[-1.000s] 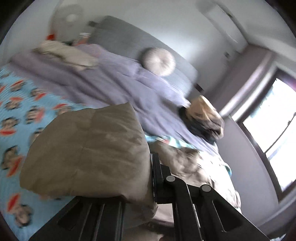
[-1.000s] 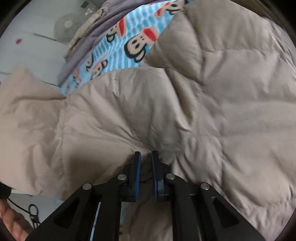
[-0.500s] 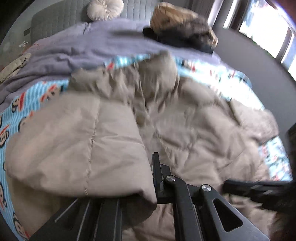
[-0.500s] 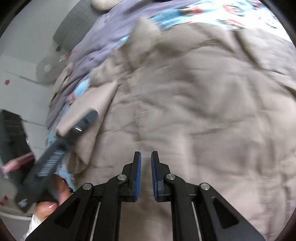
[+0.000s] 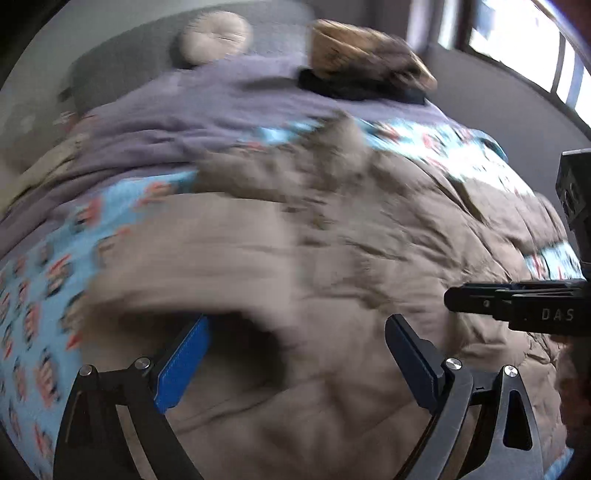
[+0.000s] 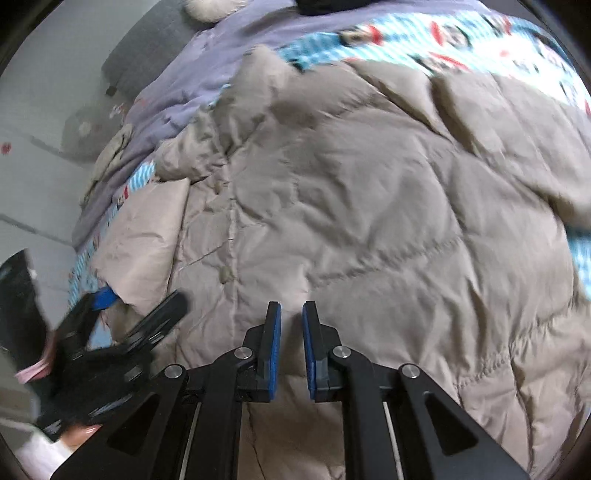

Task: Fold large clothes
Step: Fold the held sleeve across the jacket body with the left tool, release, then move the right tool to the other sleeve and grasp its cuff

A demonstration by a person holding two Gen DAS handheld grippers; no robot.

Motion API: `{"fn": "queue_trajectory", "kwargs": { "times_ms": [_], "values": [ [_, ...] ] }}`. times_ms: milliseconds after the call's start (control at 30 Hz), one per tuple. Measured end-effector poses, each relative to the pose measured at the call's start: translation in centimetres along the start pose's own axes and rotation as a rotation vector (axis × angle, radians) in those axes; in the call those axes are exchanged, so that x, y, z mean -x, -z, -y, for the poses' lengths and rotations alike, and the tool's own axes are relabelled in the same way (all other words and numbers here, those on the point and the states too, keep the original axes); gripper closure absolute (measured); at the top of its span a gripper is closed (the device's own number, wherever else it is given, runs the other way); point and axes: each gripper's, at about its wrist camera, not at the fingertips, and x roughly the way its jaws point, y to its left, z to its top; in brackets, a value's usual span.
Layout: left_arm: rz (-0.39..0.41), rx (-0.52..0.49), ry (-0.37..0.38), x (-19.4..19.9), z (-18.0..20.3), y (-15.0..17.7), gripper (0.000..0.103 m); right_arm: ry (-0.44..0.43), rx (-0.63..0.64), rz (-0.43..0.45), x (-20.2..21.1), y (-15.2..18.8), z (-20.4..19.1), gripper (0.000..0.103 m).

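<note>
While blurred, left gripper [image 5: 295,354] wide open above beige coat [image 5: 369,236], seemingly empty.

Right gripper [image 6: 291,314], nearly closed and empty, above beige coat [image 6: 369,221].

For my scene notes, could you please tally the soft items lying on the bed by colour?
Beige: 1, the puffy coat
Purple: 1, the blanket
Blue cartoon print: 1, the sheet
Cream: 1, the round cushion
Tan and black: 1, the clothes pile
Total: 5
</note>
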Motion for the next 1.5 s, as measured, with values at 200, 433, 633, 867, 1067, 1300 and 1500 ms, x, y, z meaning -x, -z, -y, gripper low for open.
{"fn": "queue_trajectory", "kwargs": {
  "times_ms": [200, 433, 633, 867, 1067, 1300, 1500],
  "values": [
    [-0.018, 0.280, -0.277, 1.4, -11.4, 2.9, 0.008, 0.032, 0.357, 0.093, 1.9, 1.5, -7.8, 0.020],
    [-0.141, 0.373, -0.322, -3.6, -14.3, 7.6, 0.007, 0.330, 0.886, 0.157, -5.2, 4.2, -18.9, 0.020],
    [-0.138, 0.375, -0.306, -4.0, -14.5, 9.0, 0.007, 0.442, 0.636, 0.296, -3.9, 0.4, -15.7, 0.031],
    [-0.160, 0.353, -0.310, -4.3, -14.3, 8.6, 0.007, 0.253, -0.042, 0.179, -0.4, -2.6, -1.0, 0.031],
    [-0.056, 0.407, -0.273, -0.4, -16.1, 5.6, 0.030, 0.187, -0.150, 0.250, 3.9, -1.9, 3.1, 0.063],
    [-0.040, 0.326, -0.285, -4.0, -16.2, 0.9, 0.030, 0.109, 0.094, 0.157, 2.5, -2.7, -0.2, 0.091],
    [-0.108, 0.385, -0.282, -8.6, -16.0, 2.8, 0.029, 0.210, 0.119, 0.064, -2.0, -2.0, 2.3, 0.098]
  ]
}}
